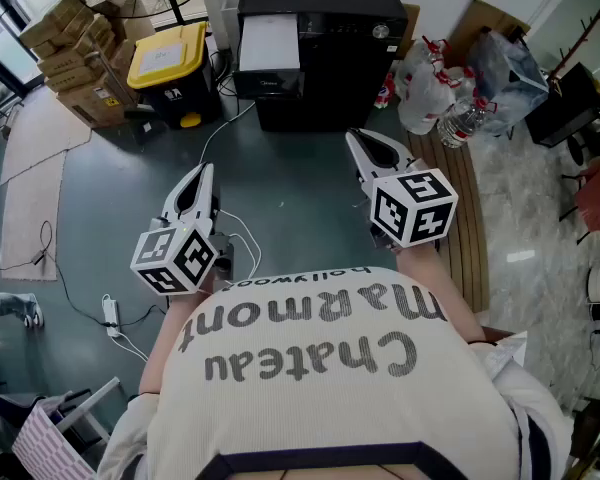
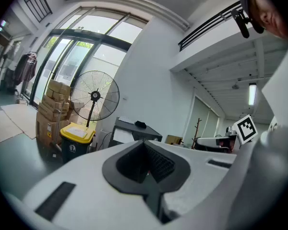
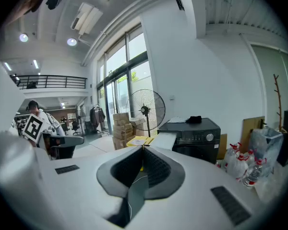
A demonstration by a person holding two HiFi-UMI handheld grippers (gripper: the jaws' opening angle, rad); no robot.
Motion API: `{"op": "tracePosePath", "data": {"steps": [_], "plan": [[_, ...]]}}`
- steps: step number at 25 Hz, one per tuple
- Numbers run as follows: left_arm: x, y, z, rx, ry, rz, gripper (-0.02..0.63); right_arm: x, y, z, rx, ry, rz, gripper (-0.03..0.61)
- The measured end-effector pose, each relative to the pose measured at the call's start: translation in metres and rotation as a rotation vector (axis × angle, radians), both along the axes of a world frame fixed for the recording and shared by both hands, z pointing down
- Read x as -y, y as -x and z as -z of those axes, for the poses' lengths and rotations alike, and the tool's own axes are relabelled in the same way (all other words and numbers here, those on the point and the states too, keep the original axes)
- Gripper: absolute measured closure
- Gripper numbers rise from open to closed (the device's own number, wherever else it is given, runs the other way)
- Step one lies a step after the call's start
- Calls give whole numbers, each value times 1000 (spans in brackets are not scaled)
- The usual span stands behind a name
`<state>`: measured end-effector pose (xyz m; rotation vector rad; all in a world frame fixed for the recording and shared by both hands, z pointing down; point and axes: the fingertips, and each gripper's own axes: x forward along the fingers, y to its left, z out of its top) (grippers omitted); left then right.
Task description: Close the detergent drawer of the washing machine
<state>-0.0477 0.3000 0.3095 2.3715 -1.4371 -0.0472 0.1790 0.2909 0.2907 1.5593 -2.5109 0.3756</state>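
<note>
The black washing machine (image 1: pixel 325 38) stands on the floor (image 1: pixel 290 193) at its far edge, by the white wall. Its detergent drawer (image 1: pixel 269 43) is white and sticks out from the front of the machine, on the left side. The drawer is open. From above I cannot tell what is in it. A small dark thing (image 3: pixel 194 120) lies on top of the machine.

The left gripper (image 1: pixel 205 171) is held over the floor, well apart from the machine. Its jaws are pressed together and nothing is between them. The right gripper (image 1: pixel 355 136) is held over the floor too, near the front of the machine but not touching it. Its jaws are also pressed together, with nothing in them. Both point toward the machine.

Left of the machine stands a black bin with a yellow lid (image 1: pixel 166 53). The lid is down, so what is inside is hidden. Farther left, in the far left corner of the floor, brown cardboard boxes (image 1: pixel 75 43) are piled up, and they are closed. A big round fan (image 2: pixel 95 96) stands behind the bin.

Right of the machine sit white plastic bags (image 1: pixel 425 83) with bottles with red tops in them. A clear bottle (image 1: pixel 464 120) lies just beside the bags. A white cable (image 1: pixel 225 133) runs over the floor from the machine.
</note>
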Motion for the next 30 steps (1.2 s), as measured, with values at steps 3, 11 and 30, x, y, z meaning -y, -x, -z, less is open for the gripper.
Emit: {"op": "tracePosePath", "data": {"steps": [3, 11, 30], "plan": [[1, 6, 1, -1, -5, -1, 606, 0, 4, -2, -1, 3, -4, 549], [-1, 26, -7, -28, -3, 1, 606, 4, 11, -24, 107, 59, -39, 549], [47, 114, -69, -82, 55, 200, 606, 100, 77, -147, 59, 212, 102, 548]]}}
